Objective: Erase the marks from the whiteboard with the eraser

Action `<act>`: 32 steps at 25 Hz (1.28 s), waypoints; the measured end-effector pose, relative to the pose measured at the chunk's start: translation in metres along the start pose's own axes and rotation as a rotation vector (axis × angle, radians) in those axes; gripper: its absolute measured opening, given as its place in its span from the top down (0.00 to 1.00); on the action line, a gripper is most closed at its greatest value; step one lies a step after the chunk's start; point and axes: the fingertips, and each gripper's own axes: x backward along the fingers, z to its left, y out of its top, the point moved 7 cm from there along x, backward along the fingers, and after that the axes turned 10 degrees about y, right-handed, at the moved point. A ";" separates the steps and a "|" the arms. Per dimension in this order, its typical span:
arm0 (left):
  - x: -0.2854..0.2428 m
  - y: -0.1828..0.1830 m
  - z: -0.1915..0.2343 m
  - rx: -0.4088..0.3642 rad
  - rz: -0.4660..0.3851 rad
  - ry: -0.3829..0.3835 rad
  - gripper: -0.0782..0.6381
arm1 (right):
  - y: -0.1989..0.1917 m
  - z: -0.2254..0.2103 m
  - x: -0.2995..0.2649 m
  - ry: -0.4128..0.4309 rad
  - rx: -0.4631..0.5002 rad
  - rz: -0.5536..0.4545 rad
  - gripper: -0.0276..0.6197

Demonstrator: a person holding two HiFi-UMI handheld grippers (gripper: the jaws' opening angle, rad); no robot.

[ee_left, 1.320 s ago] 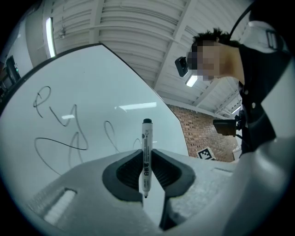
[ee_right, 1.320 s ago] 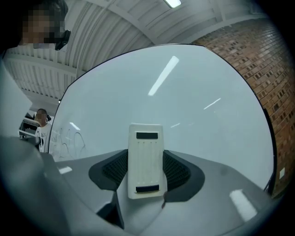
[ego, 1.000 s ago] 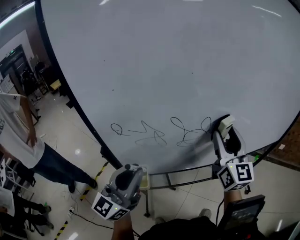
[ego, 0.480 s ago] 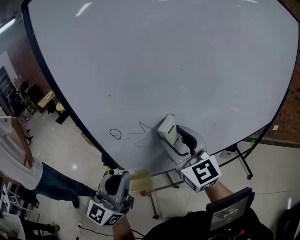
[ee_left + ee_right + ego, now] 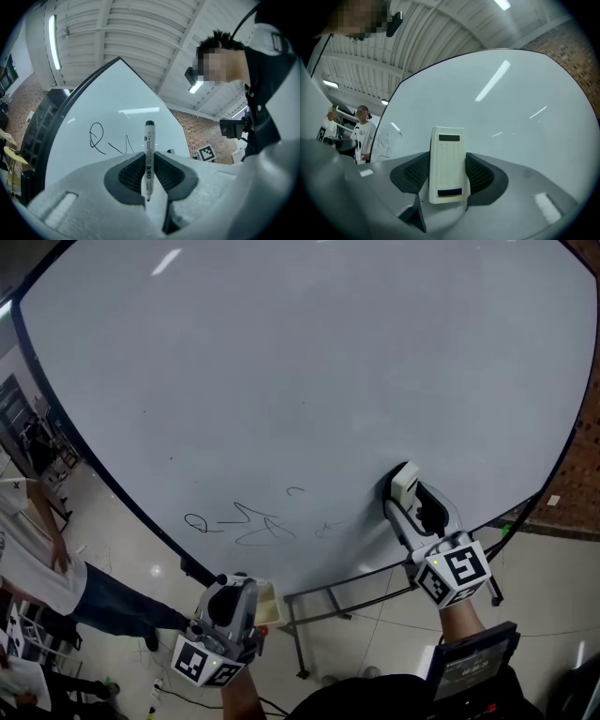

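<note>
Two sets of fingers [image 5: 480,176] clenched — right gripper [image 5: 410,495] on eraser [image 5: 447,161] at whiteboard [image 5: 309,362], left gripper [image 5: 148,176] on marker [image 5: 149,140], bystander [image 5: 37,549] leftward

Marker [image 5: 148,140], clamped in left gripper [image 5: 149,158]: black Chinese print runs down the white barrel and reads 白板笔. Other print on the barrel is too small to read.

Whiteboard [image 5: 309,362], near lower left edge: black hand-drawn marks [image 5: 236,527], loops and zigzags, no letter or number legible.

Eraser [image 5: 448,154], clamped in right gripper [image 5: 447,160]: two dark strips on the cream face, no print legible.

Right gripper cube [image 5: 453,570] and left gripper cube [image 5: 204,659]: black-and-white square code patterns only, no characters.
</note>
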 end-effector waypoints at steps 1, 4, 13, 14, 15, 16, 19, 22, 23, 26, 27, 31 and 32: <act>-0.004 0.002 -0.006 0.006 -0.004 0.000 0.81 | -0.001 -0.011 0.006 -0.012 -0.007 -0.001 0.59; -0.005 0.002 -0.013 0.000 0.000 0.018 0.81 | -0.004 -0.038 0.022 -0.052 -0.030 -0.011 0.59; 0.012 -0.006 -0.001 -0.029 0.031 0.051 0.81 | -0.011 -0.065 0.039 -0.163 -0.055 -0.025 0.59; 0.013 -0.004 0.001 -0.026 0.028 0.045 0.81 | -0.010 -0.065 0.040 -0.178 -0.054 -0.027 0.59; 0.014 -0.003 0.003 -0.025 0.024 0.037 0.81 | -0.008 -0.064 0.040 -0.195 -0.054 -0.028 0.59; 0.016 -0.001 0.005 -0.024 0.019 0.029 0.81 | -0.008 -0.063 0.040 -0.211 -0.058 -0.029 0.59; 0.024 0.000 0.014 -0.019 0.008 0.014 0.81 | -0.011 -0.047 0.031 -0.203 -0.084 -0.035 0.59; 0.035 0.005 0.024 -0.006 -0.010 0.017 0.81 | -0.013 -0.007 0.008 -0.133 -0.059 -0.016 0.59; 0.040 0.007 0.029 -0.004 -0.015 0.021 0.81 | -0.012 0.009 -0.001 -0.094 -0.061 -0.009 0.59; 0.053 0.013 0.042 0.015 -0.031 0.027 0.81 | -0.008 0.058 -0.017 0.060 -0.118 -0.005 0.59; 0.056 0.015 0.047 0.025 -0.041 0.021 0.81 | -0.006 0.073 -0.019 0.110 -0.154 -0.020 0.59; 0.071 0.014 0.061 0.053 -0.052 0.038 0.81 | -0.021 0.122 -0.026 0.290 -0.328 -0.048 0.59; 0.076 0.012 0.063 0.055 -0.047 0.047 0.81 | -0.028 0.130 -0.027 0.319 -0.359 -0.037 0.59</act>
